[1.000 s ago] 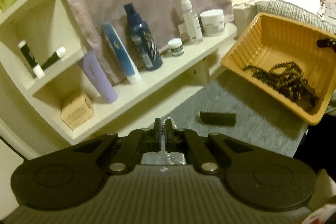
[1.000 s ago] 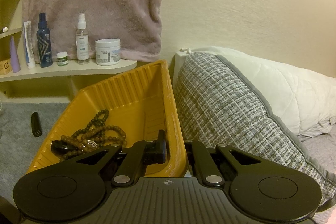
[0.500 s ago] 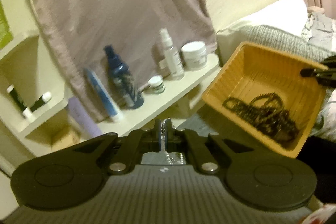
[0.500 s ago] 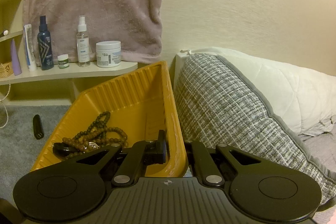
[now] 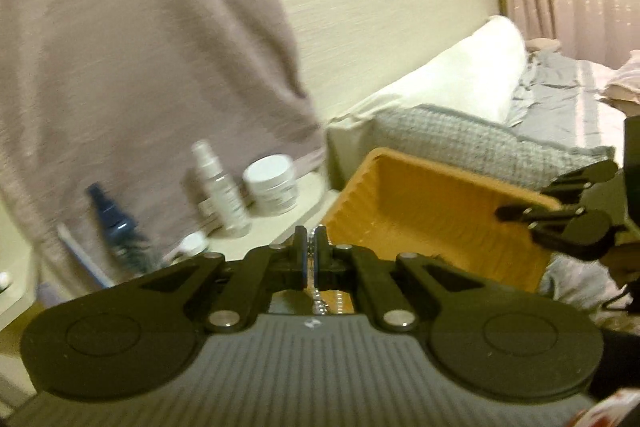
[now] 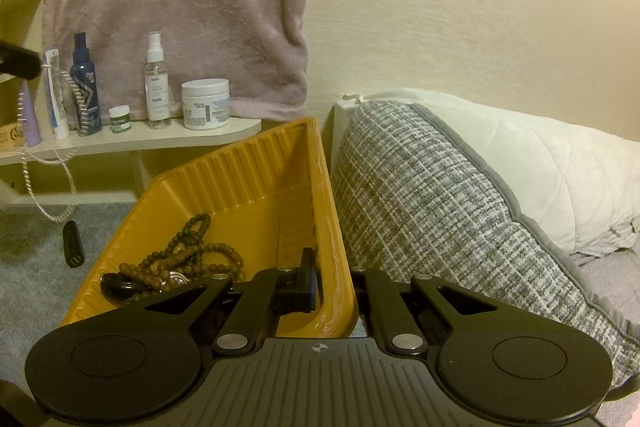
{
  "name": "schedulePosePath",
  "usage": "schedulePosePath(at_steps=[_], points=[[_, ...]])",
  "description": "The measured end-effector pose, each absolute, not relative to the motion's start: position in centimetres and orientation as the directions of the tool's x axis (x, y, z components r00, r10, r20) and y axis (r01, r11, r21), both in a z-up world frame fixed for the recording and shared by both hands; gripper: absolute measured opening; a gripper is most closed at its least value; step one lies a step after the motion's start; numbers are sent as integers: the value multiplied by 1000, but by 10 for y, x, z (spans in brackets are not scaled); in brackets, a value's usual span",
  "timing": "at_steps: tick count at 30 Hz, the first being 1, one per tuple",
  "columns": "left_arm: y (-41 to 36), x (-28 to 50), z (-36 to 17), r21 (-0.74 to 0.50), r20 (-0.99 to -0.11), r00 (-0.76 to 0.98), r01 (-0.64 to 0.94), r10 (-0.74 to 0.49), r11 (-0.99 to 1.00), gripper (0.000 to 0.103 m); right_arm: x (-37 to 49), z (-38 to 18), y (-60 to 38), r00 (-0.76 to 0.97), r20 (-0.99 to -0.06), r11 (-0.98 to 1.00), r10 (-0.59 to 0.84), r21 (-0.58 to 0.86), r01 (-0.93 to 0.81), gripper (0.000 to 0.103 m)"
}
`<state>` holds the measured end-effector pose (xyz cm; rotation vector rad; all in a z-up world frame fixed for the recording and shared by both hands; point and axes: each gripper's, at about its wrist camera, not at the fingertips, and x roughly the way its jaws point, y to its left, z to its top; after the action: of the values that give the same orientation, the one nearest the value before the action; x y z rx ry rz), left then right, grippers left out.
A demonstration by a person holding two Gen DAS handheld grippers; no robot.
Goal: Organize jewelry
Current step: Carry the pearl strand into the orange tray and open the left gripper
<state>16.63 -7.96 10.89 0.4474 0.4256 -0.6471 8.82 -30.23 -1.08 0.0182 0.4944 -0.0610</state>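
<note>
1. Left gripper, lower centre of its frame: jaws pressed nearly together, pinching a silver chain that hangs in a loop at the left edge of the right view.
2. Right gripper, low centre: jaws clamped on the near rim of the yellow tray, one inside, one outside.
3. Brown beads lie heaped in the tray's near-left corner.
4. A shelf with bottles sits upper left; a grey pillow is right of the tray.
</note>
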Motion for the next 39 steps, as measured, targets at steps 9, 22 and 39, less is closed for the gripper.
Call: schedulePosePath(at_steps=[9, 22, 39], points=[[-127, 168, 96, 215, -531, 646, 729, -549, 650, 2, 88, -11, -303, 880, -473, 998, -51, 9, 63, 5], [-164, 175, 68, 185, -591, 582, 771, -558, 609, 2, 88, -12, -304, 878, -476, 998, -50, 15, 65, 5], [-171, 185, 46, 151, -627, 550, 780, -551, 607, 10, 88, -12, -304, 877, -477, 998, -52, 14, 66, 5]])
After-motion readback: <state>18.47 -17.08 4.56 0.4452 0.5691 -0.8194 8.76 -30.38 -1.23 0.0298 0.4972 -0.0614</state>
